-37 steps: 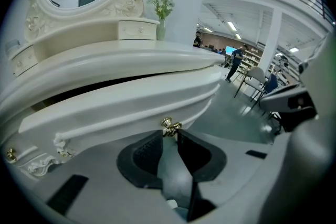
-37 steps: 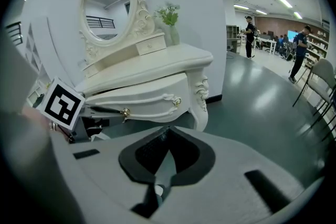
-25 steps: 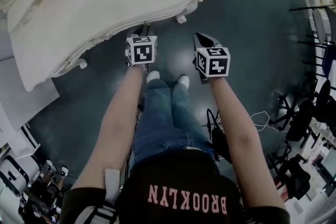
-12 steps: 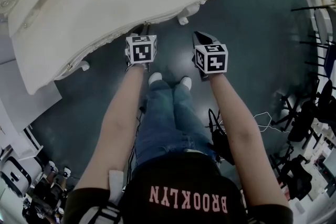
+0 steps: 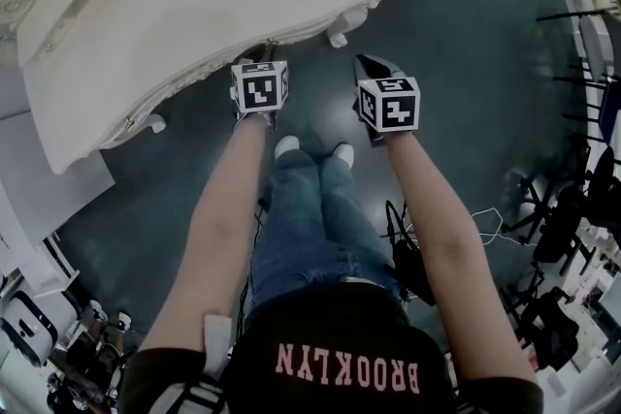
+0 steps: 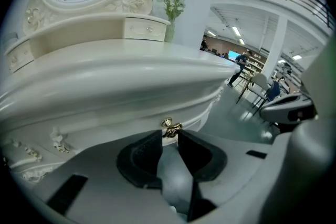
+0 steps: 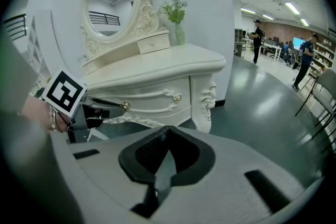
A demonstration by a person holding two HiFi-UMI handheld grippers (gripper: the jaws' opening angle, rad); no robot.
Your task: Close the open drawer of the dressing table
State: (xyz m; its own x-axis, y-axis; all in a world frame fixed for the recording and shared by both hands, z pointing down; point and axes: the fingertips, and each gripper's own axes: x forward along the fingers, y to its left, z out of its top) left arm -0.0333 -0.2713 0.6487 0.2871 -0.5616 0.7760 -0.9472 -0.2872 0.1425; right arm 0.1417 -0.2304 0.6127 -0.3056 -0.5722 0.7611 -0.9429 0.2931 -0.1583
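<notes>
left claw (image 6: 169, 134) has just been easing apart, tips loosely either side of the gold knob (image 6: 170, 126), not pinching it. right claw (image 7: 167, 129) is pressed together, empty. drawer (image 6: 108, 122) looks nearly flush under the surface (image 6: 121, 68). I'd nudge it straight in, gently.

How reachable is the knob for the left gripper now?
Probably yes: the knob sits between the tips of the left gripper, whose jaws just eased wider; nothing blocks it, grip unclear.
</notes>
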